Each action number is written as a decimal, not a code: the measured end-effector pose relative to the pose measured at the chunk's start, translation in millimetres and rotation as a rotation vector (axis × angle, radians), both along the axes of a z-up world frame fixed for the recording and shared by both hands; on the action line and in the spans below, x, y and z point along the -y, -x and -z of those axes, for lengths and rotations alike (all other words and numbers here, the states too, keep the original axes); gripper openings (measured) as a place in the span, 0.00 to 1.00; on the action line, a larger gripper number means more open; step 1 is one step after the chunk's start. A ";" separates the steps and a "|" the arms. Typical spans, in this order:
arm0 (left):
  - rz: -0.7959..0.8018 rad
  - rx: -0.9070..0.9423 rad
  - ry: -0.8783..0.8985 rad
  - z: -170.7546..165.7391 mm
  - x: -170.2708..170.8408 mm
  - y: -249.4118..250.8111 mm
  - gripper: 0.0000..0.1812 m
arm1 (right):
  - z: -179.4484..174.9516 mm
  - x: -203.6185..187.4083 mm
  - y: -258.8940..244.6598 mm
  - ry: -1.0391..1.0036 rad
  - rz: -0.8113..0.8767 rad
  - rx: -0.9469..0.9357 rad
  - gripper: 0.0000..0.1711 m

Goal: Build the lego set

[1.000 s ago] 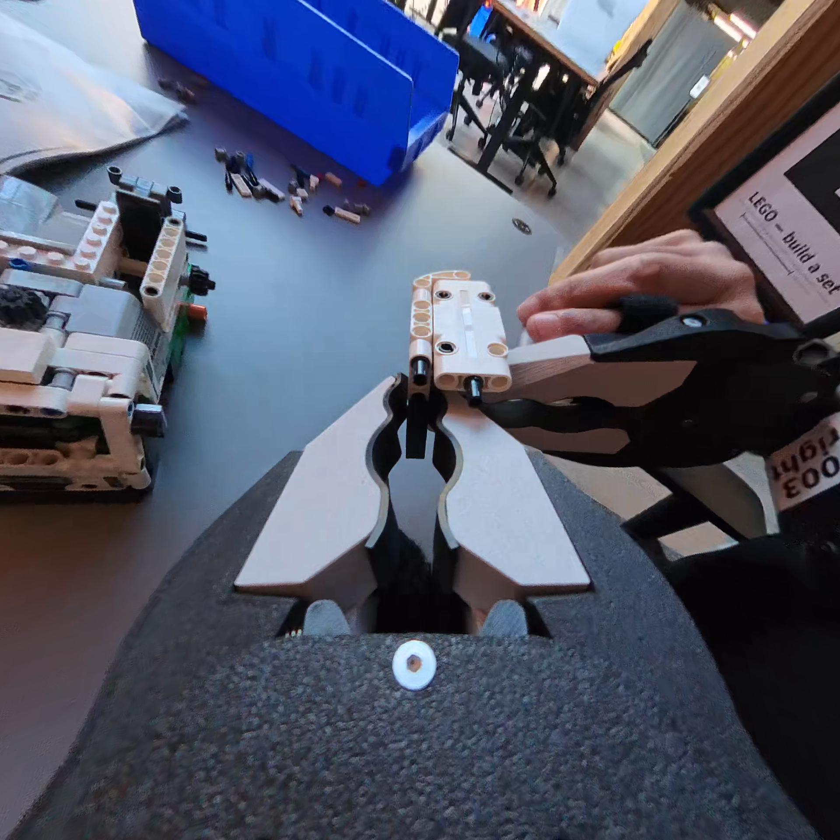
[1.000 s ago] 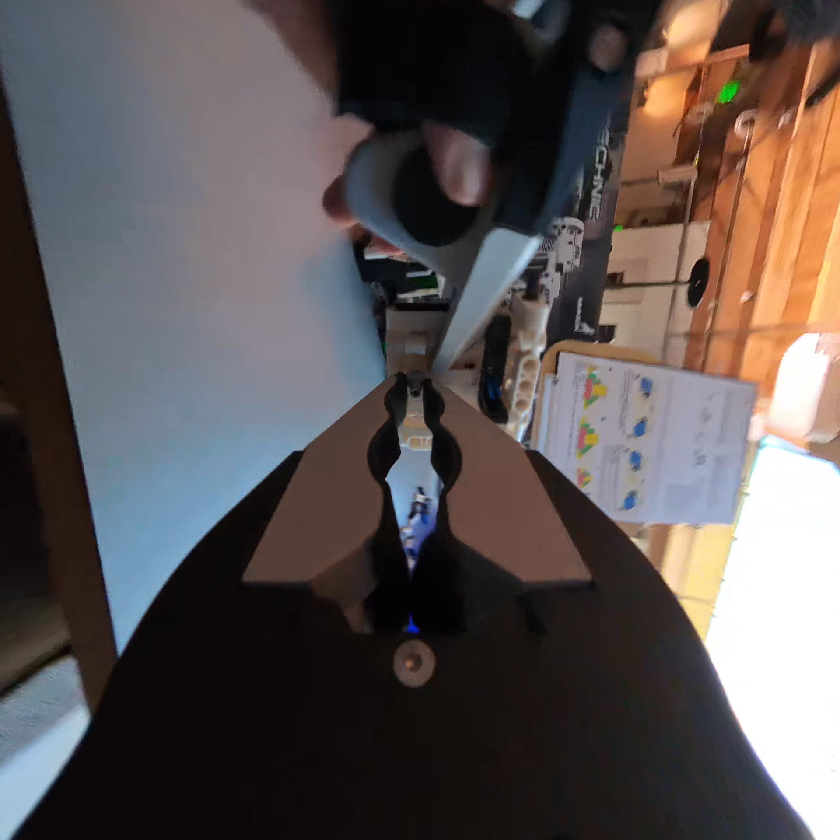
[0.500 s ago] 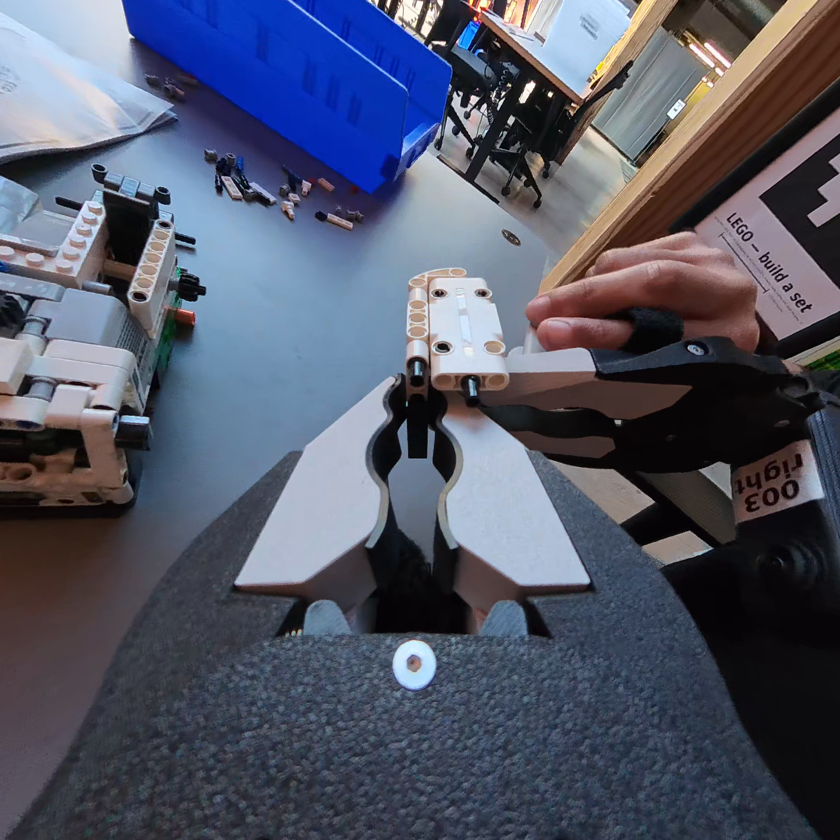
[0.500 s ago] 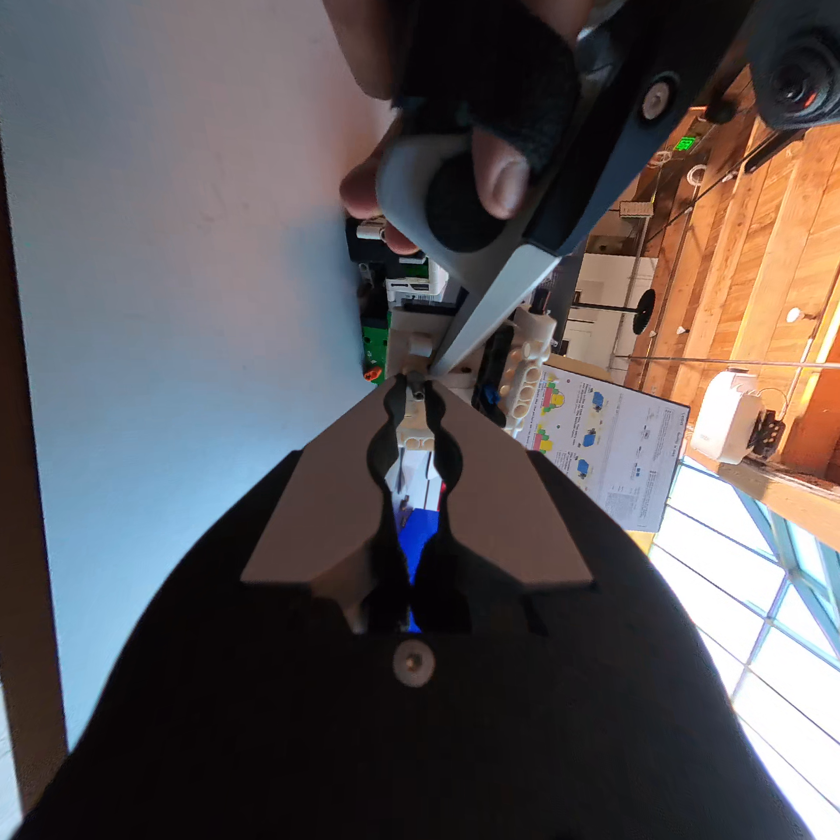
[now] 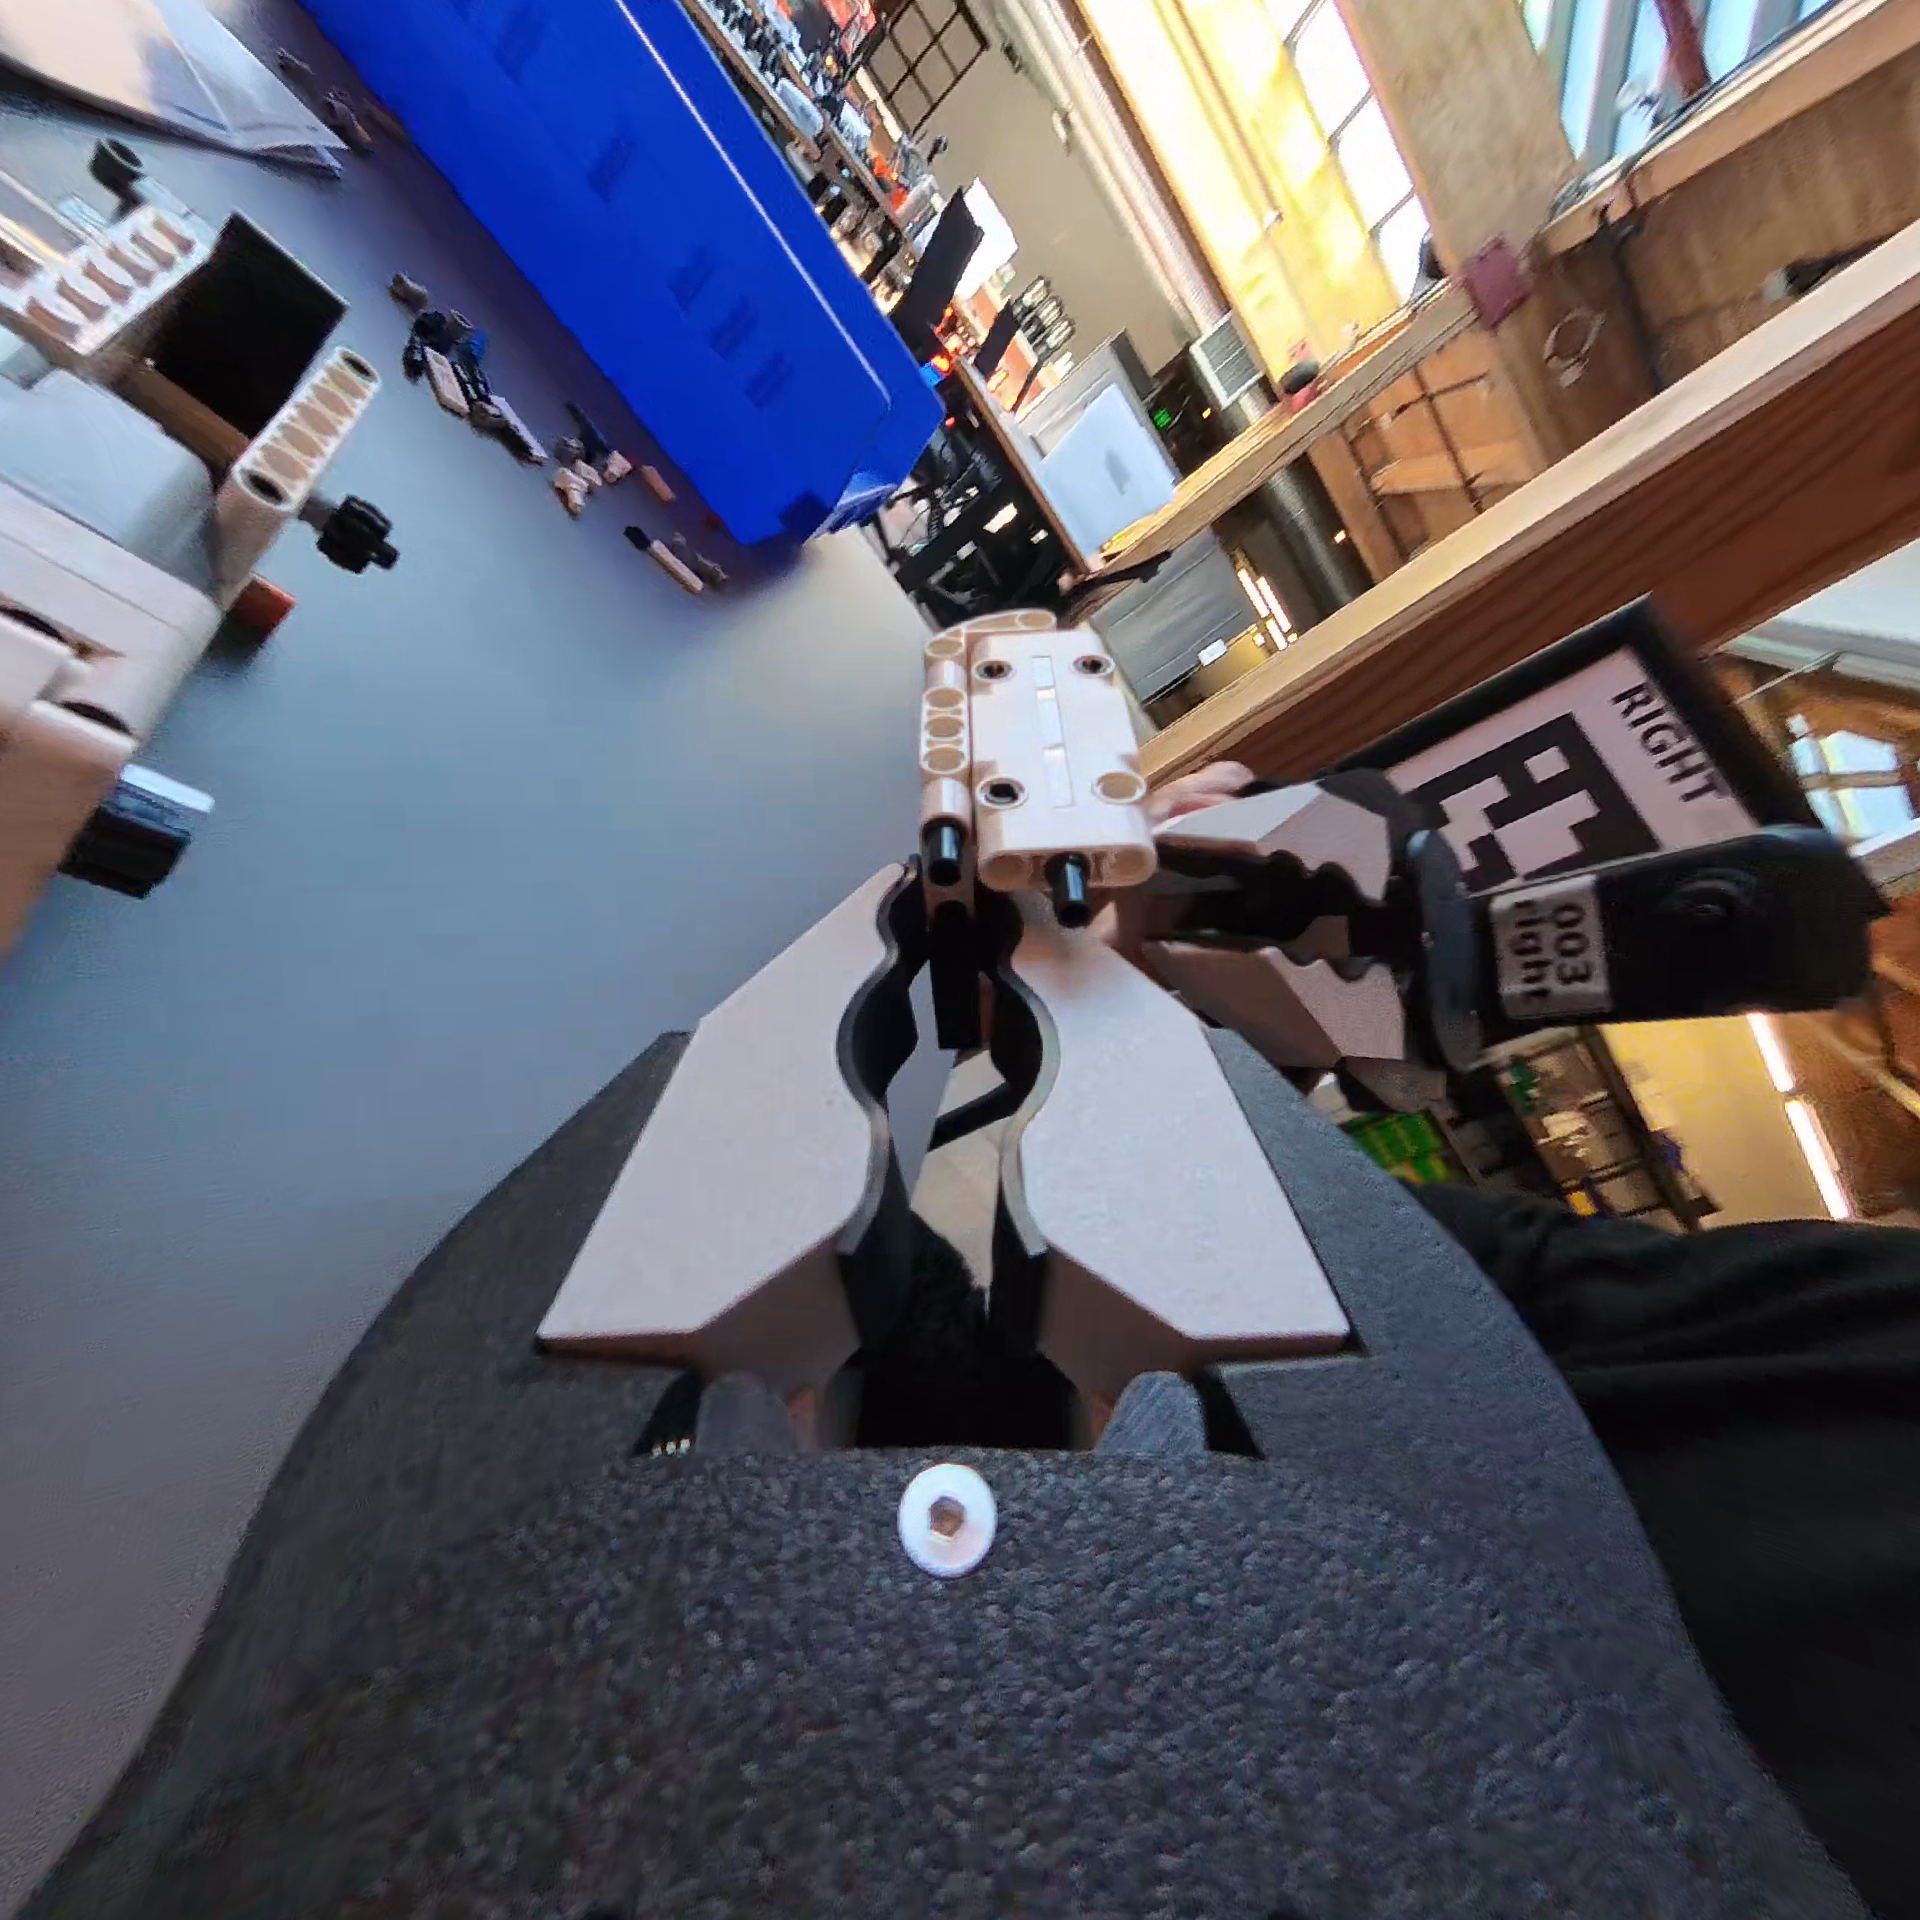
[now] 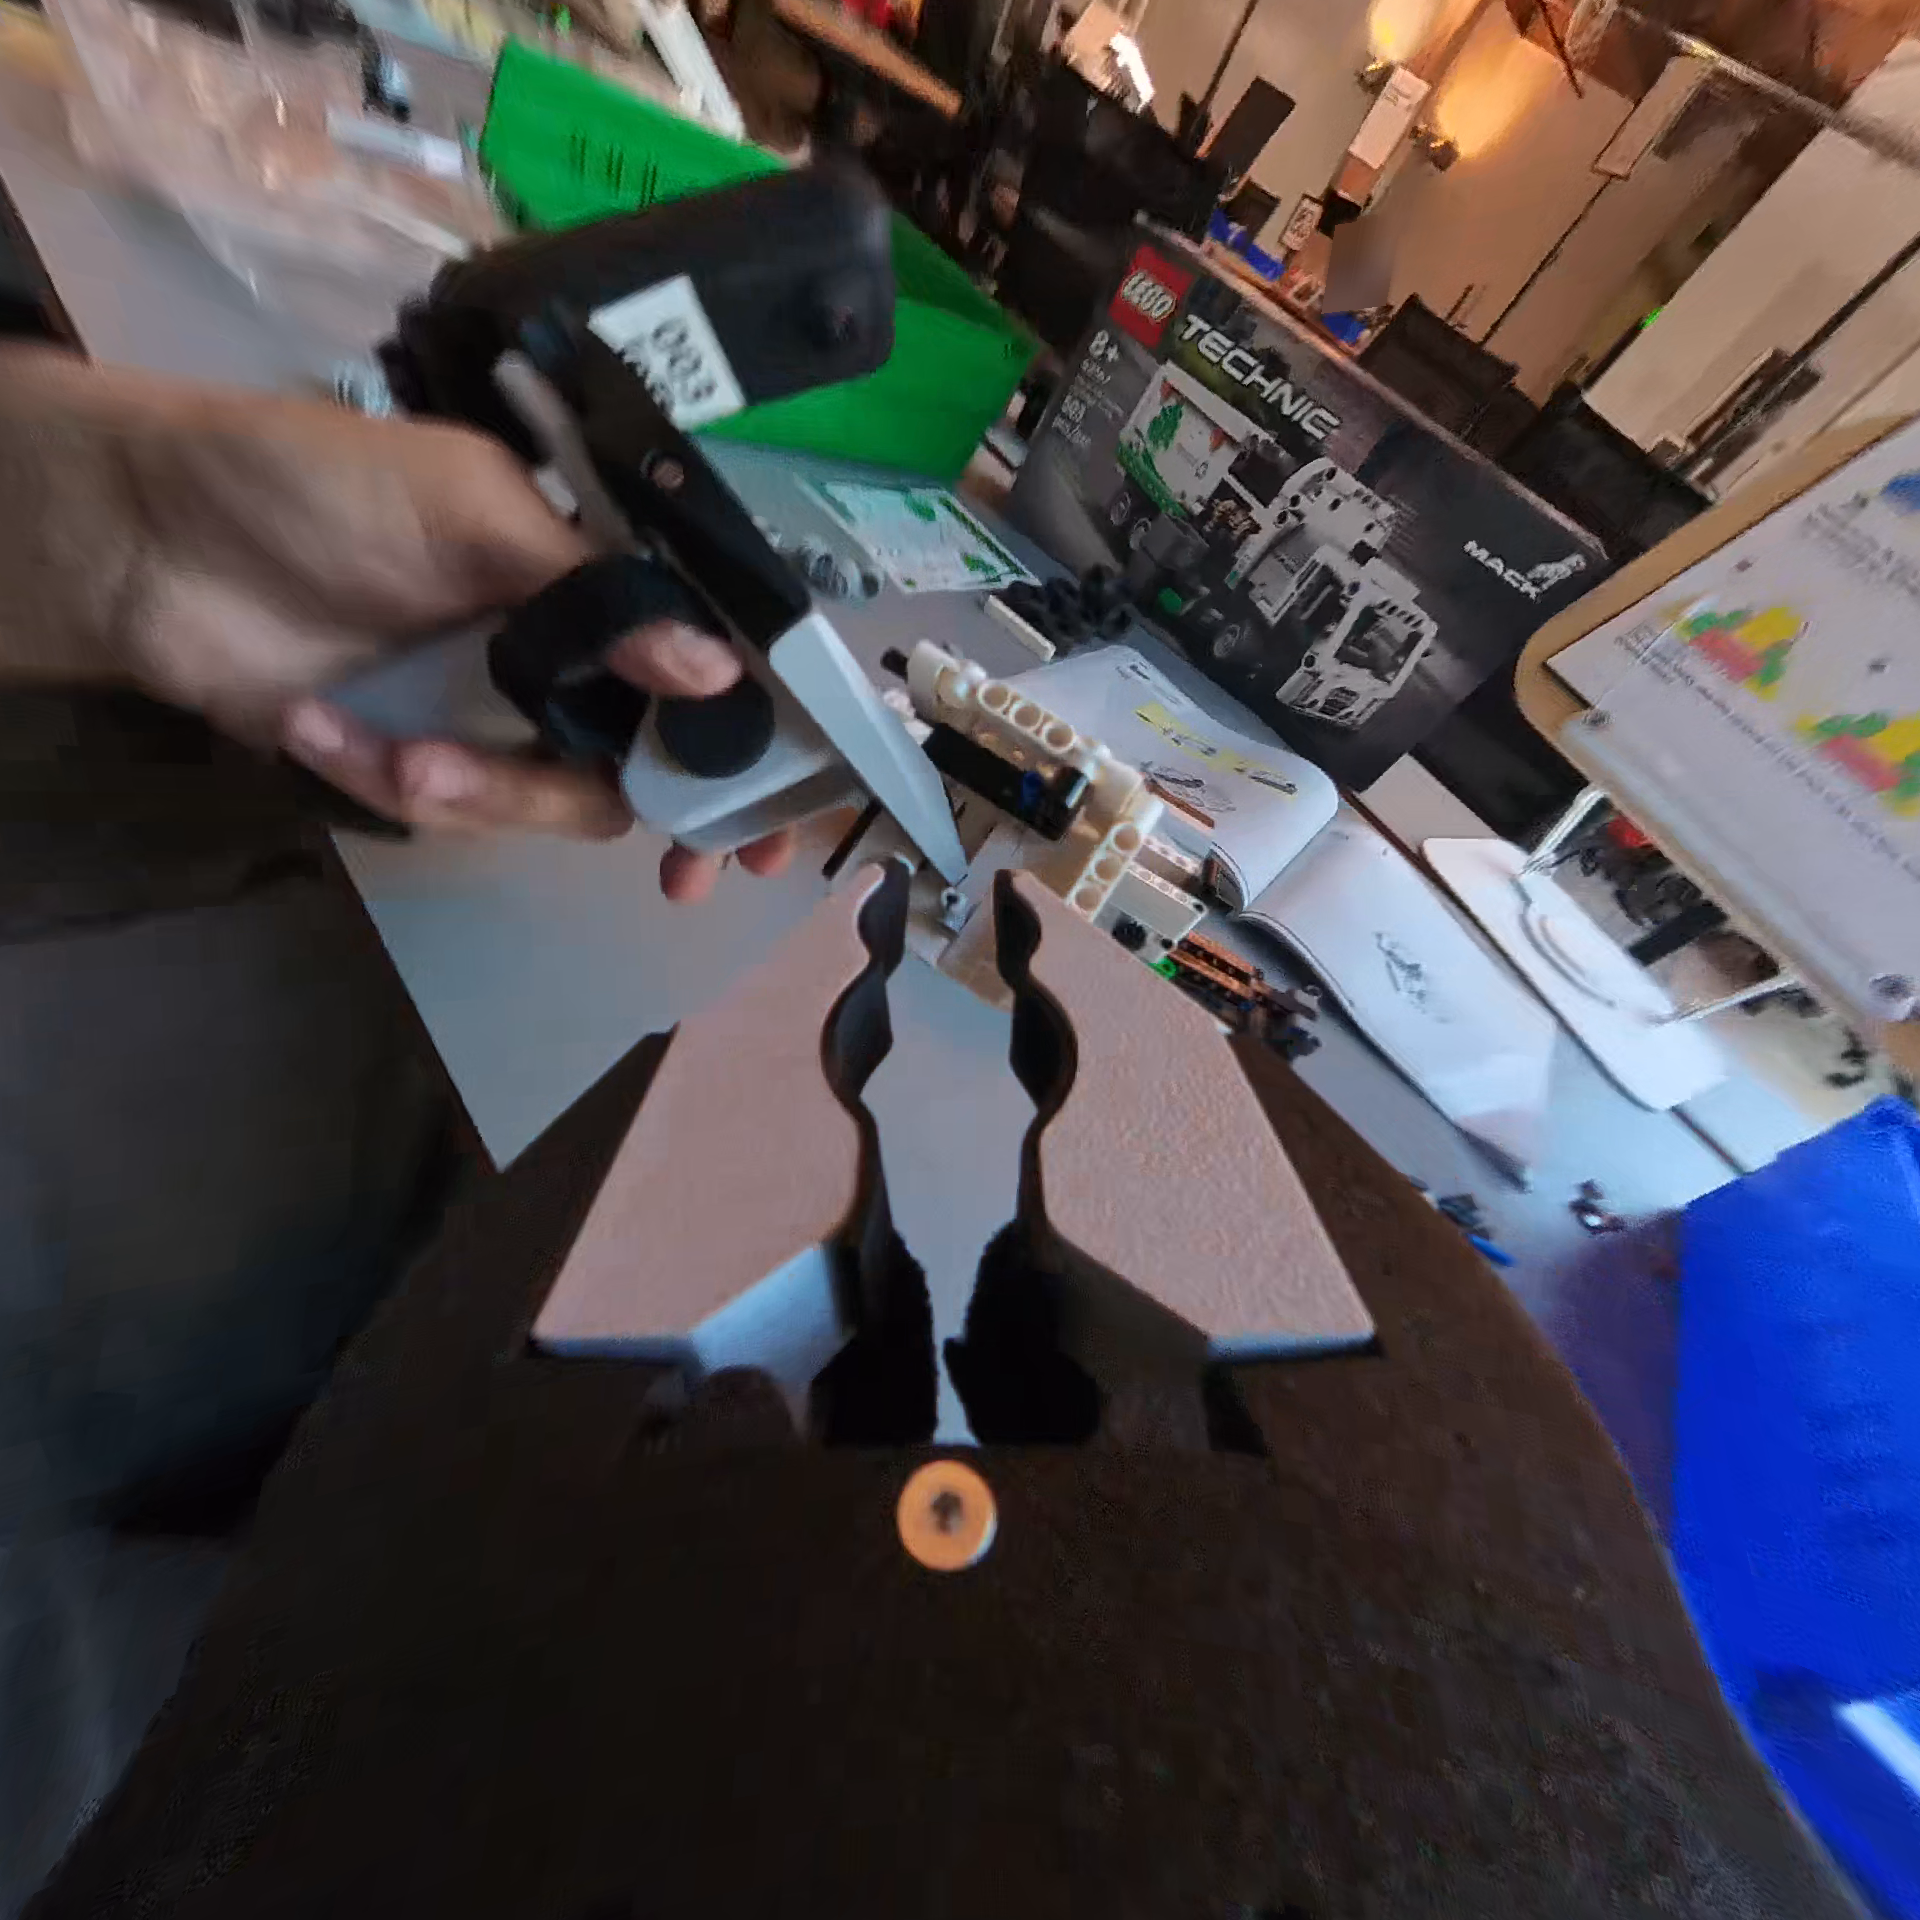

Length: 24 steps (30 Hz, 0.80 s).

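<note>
- The white panel assembly (image 5: 1029,758) is held above the grey table (image 5: 540,790), its long axis running straight away from the left gripper (image 5: 951,904), two black pins pointing back toward the camera.
- The left gripper's jaws are clamped on a black piece (image 5: 954,966) fixed to the assembly's near end.
- The right gripper (image 6: 940,883) has its jaws slightly apart and holds nothing; it lies just beside the assembly.
- A hand (image 6: 312,592) grasps the left gripper's handle.
- The partly built truck (image 5: 114,582) sits on the table, left of the assembly.
</note>
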<state>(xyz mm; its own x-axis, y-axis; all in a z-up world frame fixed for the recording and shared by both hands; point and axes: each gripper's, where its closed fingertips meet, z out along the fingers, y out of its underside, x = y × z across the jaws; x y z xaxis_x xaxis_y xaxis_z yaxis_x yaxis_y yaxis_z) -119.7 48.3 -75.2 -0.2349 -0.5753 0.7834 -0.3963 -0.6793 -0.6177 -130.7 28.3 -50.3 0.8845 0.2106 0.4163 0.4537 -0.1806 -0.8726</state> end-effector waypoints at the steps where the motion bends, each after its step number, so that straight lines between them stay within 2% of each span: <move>1: 0.007 0.011 0.037 -2.5 3.1 -0.6 0.03 | -0.2 -1.2 -1.4 -0.013 0.008 -0.035 0.08; 5: 0.024 0.029 0.128 -9.8 14.9 -1.7 0.03 | 8.2 -6.1 -6.5 -0.035 0.049 -0.044 0.05; 10: -0.007 0.033 0.119 -8.8 16.0 -4.5 0.03 | 7.7 -5.1 -11.6 -0.076 0.086 -0.040 0.03; 12: -0.041 0.029 0.022 -3.1 13.0 -7.5 0.05 | 10.3 -7.3 -18.3 -0.074 0.108 -0.071 0.03; 14: -0.104 0.009 -0.123 5.6 2.6 -8.0 0.14 | 18.7 -11.7 -29.5 -0.039 0.122 -0.124 0.03; 17: -0.210 -0.054 -0.356 21.6 -19.7 0.7 0.20 | 38.5 -20.5 -57.9 0.048 0.183 -0.217 0.03; 21: -0.249 -0.058 -0.559 28.7 -26.6 15.5 0.19 | 78.7 -31.9 -85.9 0.256 0.238 -0.294 0.03; 24: -0.278 -0.055 -0.756 30.2 -33.7 21.3 0.17 | 98.5 -38.2 -96.0 0.349 0.251 -0.280 0.03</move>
